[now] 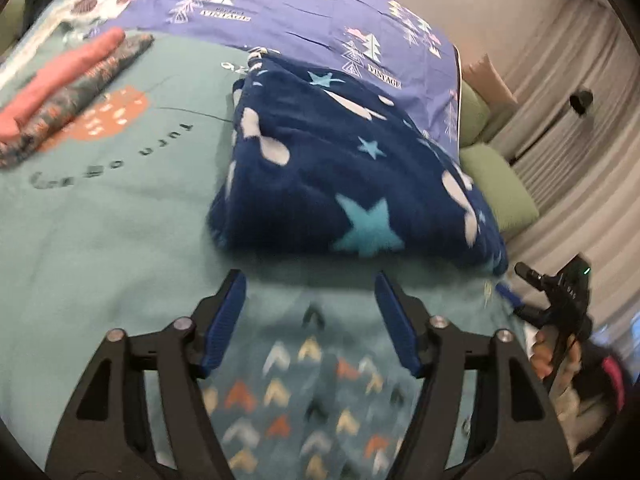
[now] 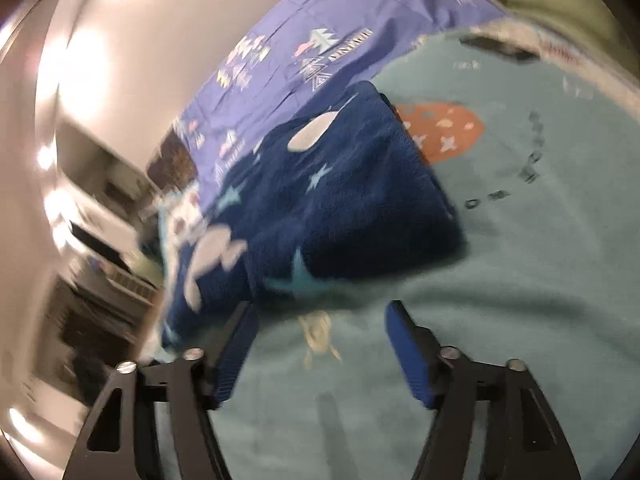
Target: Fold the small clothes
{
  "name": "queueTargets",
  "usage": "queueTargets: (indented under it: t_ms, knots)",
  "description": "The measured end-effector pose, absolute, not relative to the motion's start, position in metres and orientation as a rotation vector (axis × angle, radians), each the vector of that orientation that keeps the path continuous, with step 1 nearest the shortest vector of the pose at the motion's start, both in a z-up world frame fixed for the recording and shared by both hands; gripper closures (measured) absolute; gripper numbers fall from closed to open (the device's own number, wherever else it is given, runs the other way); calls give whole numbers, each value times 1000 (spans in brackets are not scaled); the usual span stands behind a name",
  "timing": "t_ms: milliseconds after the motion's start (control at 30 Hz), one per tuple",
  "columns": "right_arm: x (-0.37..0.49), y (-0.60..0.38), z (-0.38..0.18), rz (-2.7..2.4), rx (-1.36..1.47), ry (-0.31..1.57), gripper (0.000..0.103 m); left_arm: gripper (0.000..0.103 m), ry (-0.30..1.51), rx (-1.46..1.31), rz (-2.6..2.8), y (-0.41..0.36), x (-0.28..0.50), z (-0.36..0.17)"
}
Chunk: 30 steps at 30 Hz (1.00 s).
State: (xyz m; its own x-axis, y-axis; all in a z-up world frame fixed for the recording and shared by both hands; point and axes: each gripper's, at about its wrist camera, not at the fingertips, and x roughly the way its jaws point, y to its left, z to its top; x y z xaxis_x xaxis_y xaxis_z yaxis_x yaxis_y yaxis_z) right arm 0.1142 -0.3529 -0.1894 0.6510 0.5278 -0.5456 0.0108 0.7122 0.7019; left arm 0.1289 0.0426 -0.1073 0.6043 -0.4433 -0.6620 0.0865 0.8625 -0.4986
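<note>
A folded navy fleece garment (image 1: 348, 176) with light blue stars and white blobs lies on the teal blanket (image 1: 100, 240). It also shows in the right wrist view (image 2: 340, 208). My left gripper (image 1: 310, 280) is open and empty, just short of the garment's near edge. My right gripper (image 2: 320, 312) is open and empty, close to the garment's near corner. The right gripper also shows at the right edge of the left wrist view (image 1: 560, 300), held in a hand.
A folded pink garment (image 1: 60, 88) lies on a folded patterned one (image 1: 84, 92) at the far left. A purple sheet (image 1: 304, 12) with tree prints lies behind. Green cushions (image 1: 500, 184) and curtains stand at the right. Furniture shows blurred left of the bed (image 2: 92, 248).
</note>
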Motion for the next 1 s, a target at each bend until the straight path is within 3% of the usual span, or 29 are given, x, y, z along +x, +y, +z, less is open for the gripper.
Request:
queueTargets:
  t_ms: [233, 267, 300, 333, 367, 467, 667, 867, 1000]
  knots:
    - [156, -372, -206, 280, 997, 784, 20, 30, 871, -696, -260, 55, 166, -127]
    - [162, -373, -207, 254, 1009, 781, 20, 38, 864, -730, -246, 59, 172, -128]
    - [165, -373, -207, 236, 1010, 775, 27, 62, 856, -746, -228, 61, 175, -129]
    - [169, -372, -205, 217, 995, 763, 63, 70, 859, -752, -239, 62, 179, -130]
    - [175, -368, -202, 192, 939, 766, 86, 76, 858, -773, -262, 64, 183, -130]
    - [170, -365, -191, 183, 894, 753, 88, 82, 794, -748, -281, 65, 172, -109]
    - [123, -360, -148, 238, 797, 709, 89, 83, 759, -642, -334, 68, 121, -61]
    - [40, -362, -170, 260, 757, 809, 88, 82, 830, -582, -335, 76, 37, -73]
    - [7, -368, -205, 167, 716, 924, 71, 78, 862, -490, -287, 69, 17, -98]
